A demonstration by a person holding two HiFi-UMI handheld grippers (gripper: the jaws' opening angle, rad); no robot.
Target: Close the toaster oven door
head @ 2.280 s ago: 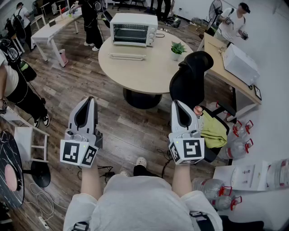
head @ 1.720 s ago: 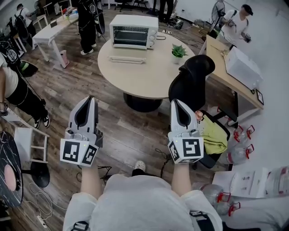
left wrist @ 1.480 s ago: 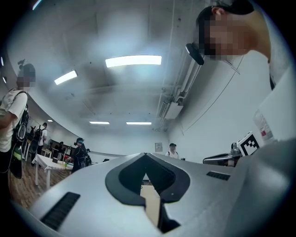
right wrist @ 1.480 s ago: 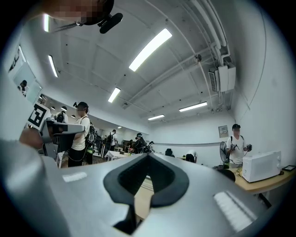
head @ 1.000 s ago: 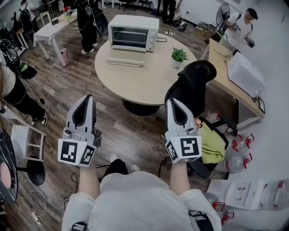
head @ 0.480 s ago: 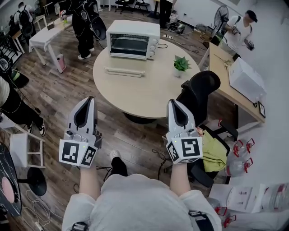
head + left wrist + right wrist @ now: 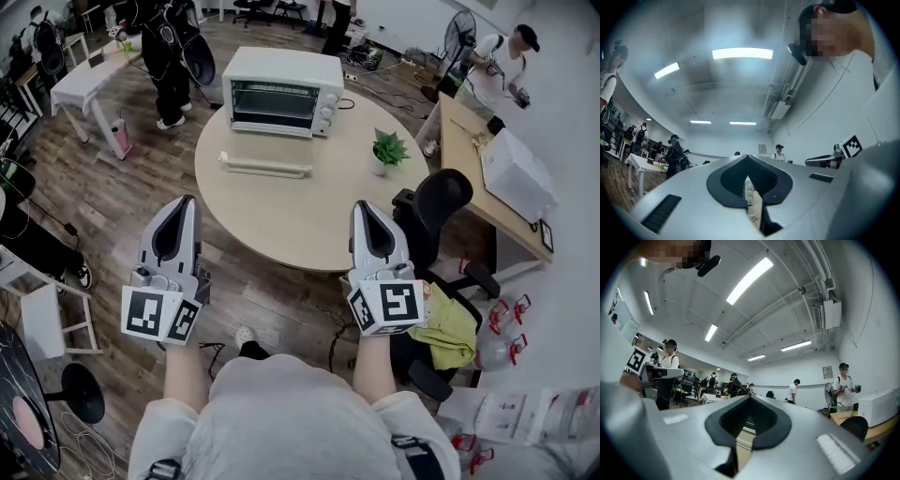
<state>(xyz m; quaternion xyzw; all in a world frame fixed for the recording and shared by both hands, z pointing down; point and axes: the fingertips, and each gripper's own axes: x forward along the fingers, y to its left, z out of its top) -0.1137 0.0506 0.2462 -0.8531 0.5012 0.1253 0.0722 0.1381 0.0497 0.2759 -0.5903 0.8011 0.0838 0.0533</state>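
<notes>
A white toaster oven [image 7: 281, 89] stands at the far side of a round beige table [image 7: 309, 216]. Its door [image 7: 265, 166] is folded down flat in front of it, and the white handle edge faces me. Both grippers hang over the floor at the table's near edge, well short of the oven. My left gripper [image 7: 186, 202] is shut and holds nothing. My right gripper [image 7: 364, 207] is also shut and empty. In the left gripper view a sliver of the oven [image 7: 749, 190] shows behind the closed tips [image 7: 747, 157]. The right gripper view shows its tips [image 7: 749, 398] together.
A small potted plant [image 7: 391, 148] sits on the table to the right of the oven. A black office chair [image 7: 441, 206] stands by my right gripper. Beyond it is a wooden desk [image 7: 469, 150] with a white box [image 7: 518, 173]. People stand at the back, and water bottles [image 7: 497, 328] lie on the floor.
The table and oven have come nearer and lower in the head view as the person walked forward. Both grippers keep the same shut pose in front of the body.
</notes>
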